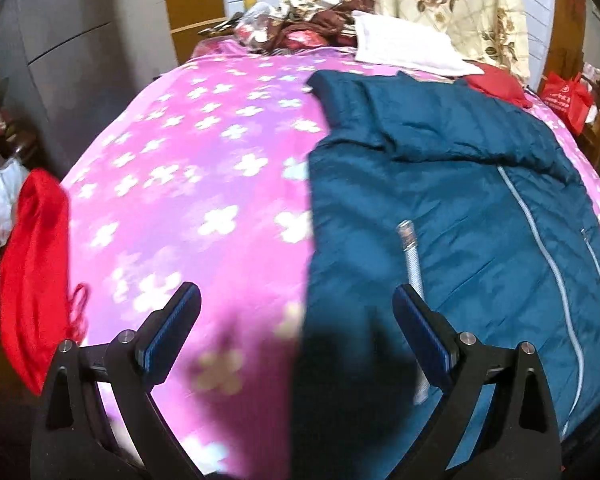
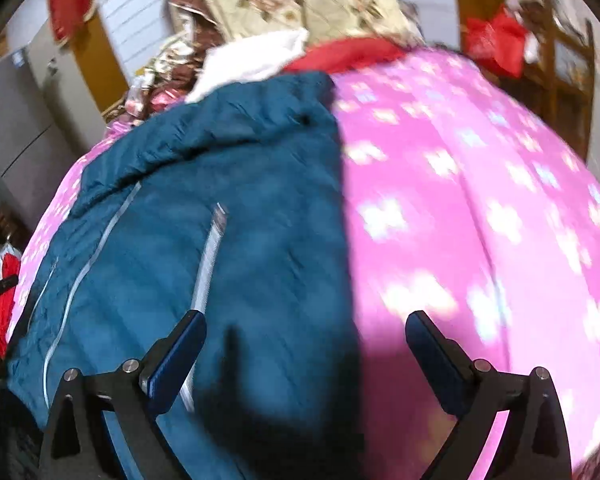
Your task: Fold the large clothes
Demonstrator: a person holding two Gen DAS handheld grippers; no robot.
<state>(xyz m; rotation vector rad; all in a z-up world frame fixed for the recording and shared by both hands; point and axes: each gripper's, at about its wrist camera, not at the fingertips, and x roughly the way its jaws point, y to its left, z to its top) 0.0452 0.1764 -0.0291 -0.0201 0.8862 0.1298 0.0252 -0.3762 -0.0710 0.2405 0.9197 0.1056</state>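
A large teal quilted jacket (image 1: 460, 200) lies spread on a pink bedspread (image 1: 204, 168) with white flower shapes. Its silver zipper (image 1: 414, 264) runs down the middle, and a pale piping line curves along its right side. My left gripper (image 1: 296, 300) hovers open over the jacket's left edge, one finger above the bedspread, the other above the teal cloth. In the right wrist view the same jacket (image 2: 220, 220) fills the left half, on the bedspread (image 2: 480, 200). My right gripper (image 2: 306, 324) is open above the jacket's right edge. Neither holds anything.
A red cloth (image 1: 32, 272) hangs off the bed's left edge. At the head of the bed lie a white folded cloth (image 1: 404, 44), a red garment (image 1: 496, 80) and a floral quilt (image 1: 452, 4). A red bag (image 1: 568, 96) stands on wooden furniture at the right.
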